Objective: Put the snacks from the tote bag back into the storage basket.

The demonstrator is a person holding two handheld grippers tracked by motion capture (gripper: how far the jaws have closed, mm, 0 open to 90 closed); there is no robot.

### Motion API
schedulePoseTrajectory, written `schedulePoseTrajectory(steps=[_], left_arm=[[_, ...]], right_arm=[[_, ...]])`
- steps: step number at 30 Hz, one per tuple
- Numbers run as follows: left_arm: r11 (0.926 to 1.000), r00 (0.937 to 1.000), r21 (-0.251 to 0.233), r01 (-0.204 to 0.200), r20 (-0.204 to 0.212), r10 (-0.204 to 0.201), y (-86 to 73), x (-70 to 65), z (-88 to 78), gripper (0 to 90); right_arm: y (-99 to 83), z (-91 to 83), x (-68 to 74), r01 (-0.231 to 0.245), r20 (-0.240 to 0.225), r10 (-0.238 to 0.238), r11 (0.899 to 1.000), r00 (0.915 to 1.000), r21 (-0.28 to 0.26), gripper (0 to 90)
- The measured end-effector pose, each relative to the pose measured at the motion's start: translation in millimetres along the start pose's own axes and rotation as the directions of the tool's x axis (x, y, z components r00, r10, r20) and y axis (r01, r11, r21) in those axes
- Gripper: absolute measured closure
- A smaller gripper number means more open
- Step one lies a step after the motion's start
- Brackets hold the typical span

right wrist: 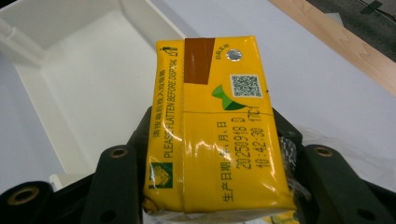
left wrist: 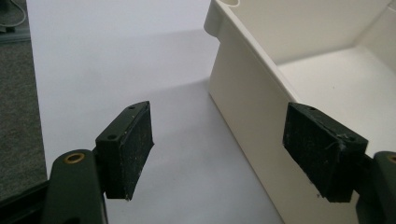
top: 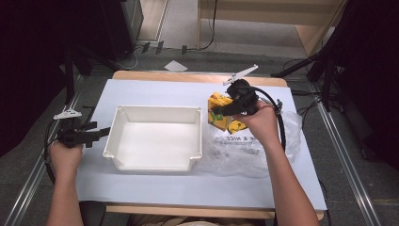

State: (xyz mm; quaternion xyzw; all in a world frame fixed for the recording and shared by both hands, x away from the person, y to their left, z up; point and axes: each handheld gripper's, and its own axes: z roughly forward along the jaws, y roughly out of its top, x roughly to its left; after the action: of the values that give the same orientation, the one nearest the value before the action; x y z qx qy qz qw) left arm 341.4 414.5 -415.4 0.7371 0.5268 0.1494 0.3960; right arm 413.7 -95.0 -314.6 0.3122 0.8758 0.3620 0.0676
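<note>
Item 1: yellow drink carton, clamped between the jaws of your right gripper, held above the table just right of the white bin, over the clear plastic bag. More yellow cartons lay at the bag's far edge.

Item 2: your left gripper, jaws spread wide and holding nothing, sat at the bin's left wall, one pad in front of it.

Item 3: white table sheet, bearing all of the above.
</note>
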Motion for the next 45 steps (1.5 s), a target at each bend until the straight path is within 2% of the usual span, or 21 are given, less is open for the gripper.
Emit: schedulePoseTrajectory(steps=[13, 24, 28, 32, 35, 45], left_arm=[[0.9998, 0.9999, 0.018, 0.005, 0.013, -0.006, -4.5, 1.7, -0.1, 24.3], [0.9996, 0.9999, 0.024, 0.013, 0.005, -0.013, -6.7, 2.3, -0.4, 24.1], [0.9988, 0.9999, 0.047, 0.016, -0.002, -0.016, -8.0, 3.5, 1.7, 23.9], [0.9991, 0.9998, 0.037, 0.019, 0.003, -0.019, -8.0, 4.3, 0.4, 23.9], [0.9991, 0.9996, 0.034, 0.025, 0.01, -0.026, -7.9, 5.8, 0.2, 23.9], [0.9989, 0.9996, 0.039, 0.027, 0.003, -0.028, -6.5, 6.6, 2.4, 23.9]], right_arm=[[10.3, 2.9, 16.4, 0.031, -0.031, -0.031, 0.999, 0.999, -0.028, 52.0], [20.5, 6.6, 27.0, 0.052, -0.046, -0.053, 0.998, 0.9975, -0.036, 52.0], [23.8, 11.5, 31.5, 0.063, -0.066, -0.066, 0.997, 0.9957, -0.039, 52.0], [28.4, 19.3, 36.6, 0.105, -0.078, -0.108, 0.994, 0.9911, -0.034, 52.0], [33.7, 26.8, 41.4, 0.115, -0.09, -0.117, 0.993, 0.989, -0.027, 52.0], [49.0, 41.7, 48.4, 0.11, -0.116, -0.113, 0.993, 0.9868, -0.036, 52.0]])
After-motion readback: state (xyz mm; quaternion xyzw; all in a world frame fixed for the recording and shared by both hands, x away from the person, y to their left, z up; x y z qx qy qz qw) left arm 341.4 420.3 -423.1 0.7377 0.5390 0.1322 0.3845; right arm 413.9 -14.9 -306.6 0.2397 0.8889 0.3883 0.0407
